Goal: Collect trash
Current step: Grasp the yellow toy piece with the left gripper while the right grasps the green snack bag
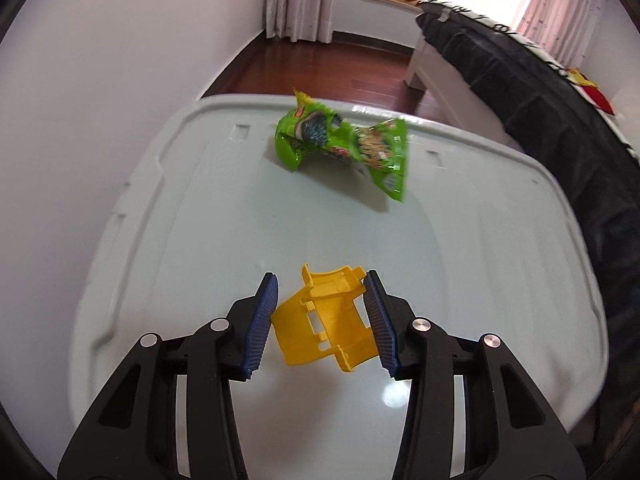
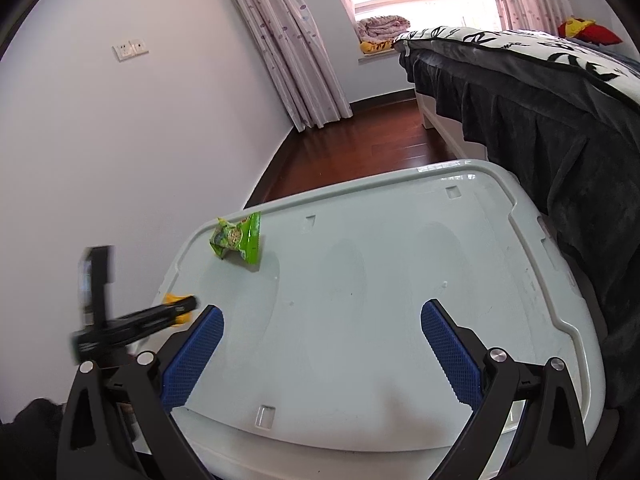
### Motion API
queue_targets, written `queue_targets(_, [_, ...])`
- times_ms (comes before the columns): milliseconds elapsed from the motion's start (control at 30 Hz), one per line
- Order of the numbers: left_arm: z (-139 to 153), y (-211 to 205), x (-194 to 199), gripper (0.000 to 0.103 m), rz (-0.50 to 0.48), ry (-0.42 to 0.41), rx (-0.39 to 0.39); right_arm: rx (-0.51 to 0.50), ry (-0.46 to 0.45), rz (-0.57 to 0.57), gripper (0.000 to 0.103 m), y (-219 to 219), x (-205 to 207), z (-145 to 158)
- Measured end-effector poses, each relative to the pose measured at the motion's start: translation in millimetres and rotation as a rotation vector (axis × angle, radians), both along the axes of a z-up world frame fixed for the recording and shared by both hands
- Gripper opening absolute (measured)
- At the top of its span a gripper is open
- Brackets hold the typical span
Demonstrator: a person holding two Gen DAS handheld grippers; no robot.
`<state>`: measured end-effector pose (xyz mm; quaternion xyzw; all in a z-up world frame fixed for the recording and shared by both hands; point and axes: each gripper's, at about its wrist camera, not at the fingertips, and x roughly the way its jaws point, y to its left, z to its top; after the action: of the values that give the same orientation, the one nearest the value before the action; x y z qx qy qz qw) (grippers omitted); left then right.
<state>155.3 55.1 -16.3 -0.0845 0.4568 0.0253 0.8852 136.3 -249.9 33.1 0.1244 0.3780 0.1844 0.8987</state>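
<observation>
Left gripper clamped on broken yellow plastic piece above pale grey plastic bin lid. Right gripper wide open, empty. Crumpled green snack wrapper near lid's far edge.

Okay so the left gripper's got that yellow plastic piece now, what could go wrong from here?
1. The yellow plastic piece sits skewed between the left gripper's pads, caught by corners and edges; it may twist free as it is carried.
2. The green snack wrapper lies near the far rim of the pale bin lid; a nudge could push it off onto the floor.
3. The right gripper is open close beside the left one, so they might bump.
</observation>
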Motion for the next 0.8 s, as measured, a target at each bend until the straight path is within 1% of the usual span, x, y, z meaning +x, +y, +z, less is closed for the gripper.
queue_targets(100, [20.1,-0.1,-23.3,0.044,-0.008,-0.017,0.009,-0.031,0.011,0.022,0.097,8.7,0.4,-3.0])
queue_targets(200, [39.1,6.4,-44.0,0.044,-0.010,-0.047,0.037,-0.076,0.017,0.061,0.097,22.2,3.0,-5.2])
queue_targets(267, [43.8,12.0,-55.1,0.044,0.005,-0.068,0.078,-0.101,0.019,0.116,0.098,36.1,9.0,-6.3])
queue_targets(300, [44.0,16.7,-59.9,0.044,0.024,-0.079,0.103,-0.123,0.016,0.150,0.097,46.4,13.8,-6.5])
queue_targets(333, [43.3,20.7,-62.6,0.044,0.039,-0.083,0.113,-0.151,0.006,0.177,0.097,56.5,18.6,-6.0])
queue_targets(433, [38.3,38.6,-63.9,0.044,0.115,-0.093,0.117,-0.250,-0.060,0.303,0.097,99.4,39.5,-1.4])
queue_targets(467, [38.8,44.0,-64.5,0.044,0.127,-0.092,0.106,-0.306,-0.096,0.370,0.097,122.5,50.6,0.6])
queue_targets(500, [39.0,51.2,-65.0,0.044,0.147,-0.098,0.093,-0.342,-0.115,0.410,0.097,136.5,56.9,1.5])
queue_targets(533, [40.2,54.4,-66.2,0.044,0.156,-0.102,0.093,-0.392,-0.141,0.470,0.097,157.8,67.6,2.1])
queue_targets(633, [41.2,59.8,-68.4,0.044,0.170,-0.110,0.131,-0.476,-0.141,0.612,0.097,202.9,94.2,-1.6])
queue_targets(667, [41.0,59.2,-67.6,0.044,0.164,-0.108,0.139,-0.524,-0.137,0.669,0.097,223.4,106.9,-5.3])
queue_targets(800, [39.6,57.9,-66.4,0.044,0.136,-0.101,0.132,-0.647,-0.148,0.763,0.097,269.3,133.4,-17.3])
